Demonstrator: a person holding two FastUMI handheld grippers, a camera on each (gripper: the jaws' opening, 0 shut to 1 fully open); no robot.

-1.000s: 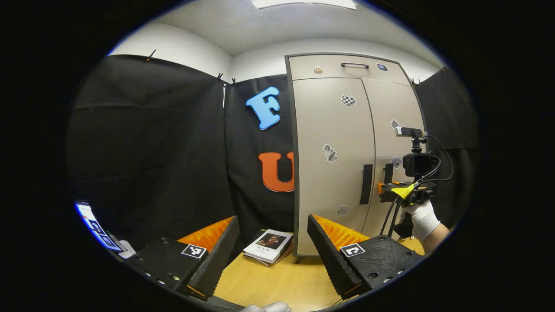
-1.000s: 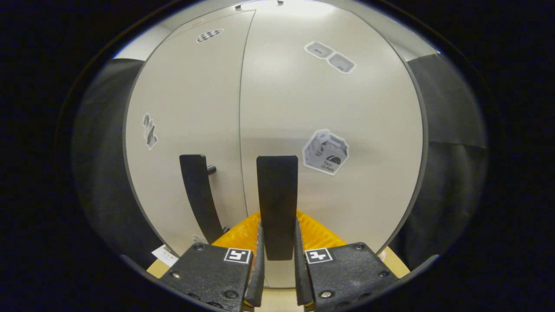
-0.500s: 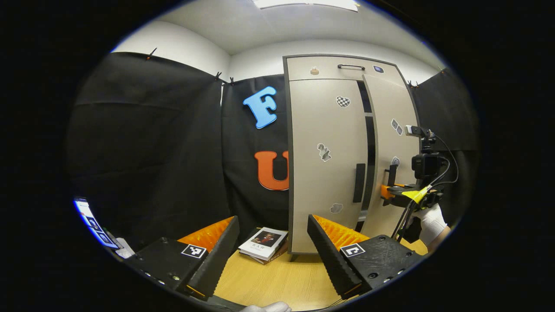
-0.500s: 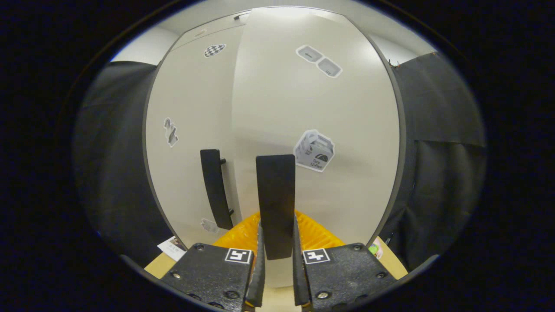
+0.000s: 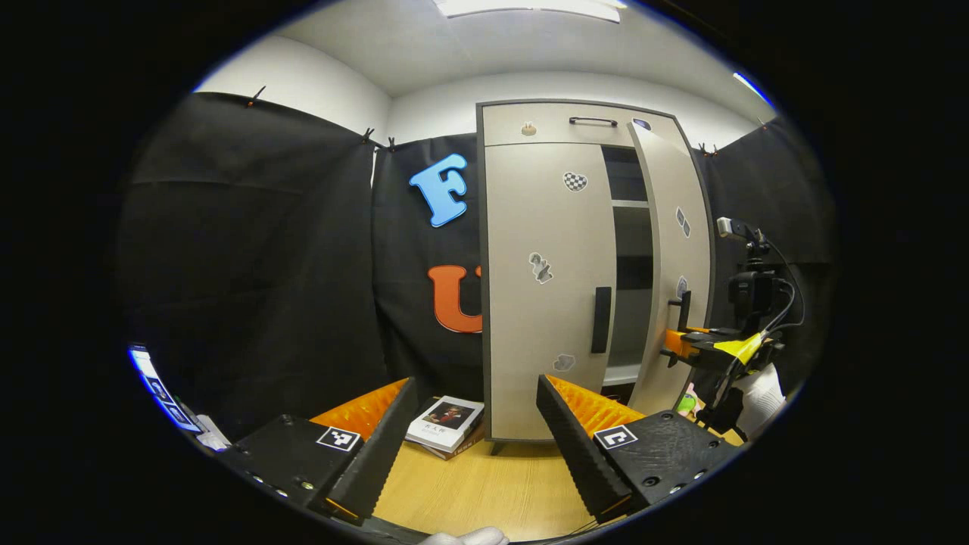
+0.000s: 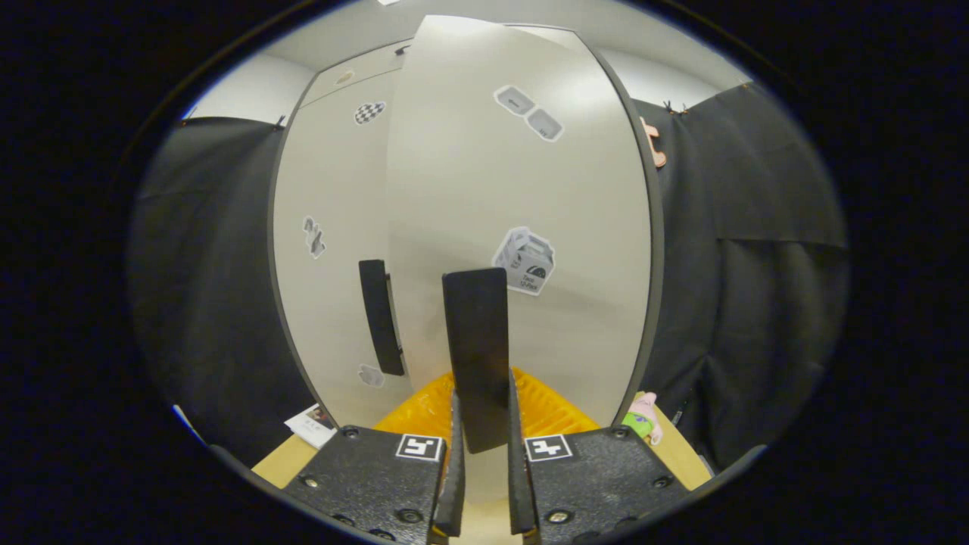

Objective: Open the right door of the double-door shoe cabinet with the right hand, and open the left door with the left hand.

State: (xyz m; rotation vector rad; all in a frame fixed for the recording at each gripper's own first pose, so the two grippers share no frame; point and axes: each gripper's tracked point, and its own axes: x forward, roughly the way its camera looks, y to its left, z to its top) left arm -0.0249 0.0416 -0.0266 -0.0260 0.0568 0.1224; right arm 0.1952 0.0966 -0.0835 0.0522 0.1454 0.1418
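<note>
In the right gripper view the right tool has its two fingers drawn in tight on the dark vertical handle of the right door, one finger pressing each side of the bar. That door stands swung partway out from the shoe cabinet, and in the left gripper view a dark gap with shelves shows between it and the left door. There the right tool shows farther off at the right door's handle, with a gloved hand below it. The left tool hangs spread wide and holds nothing, well short of the cabinet, its fingers framing the cabinet's lower front. The left door lies flush and closed, its own black handle near its inner edge, untouched. Both doors carry small stickers. The cabinet stands at the far side of the wooden bench, and a book lies on the bench just beside the cabinet's left foot. A small pink and green toy sits on the bench by the right door's lower corner.
</note>
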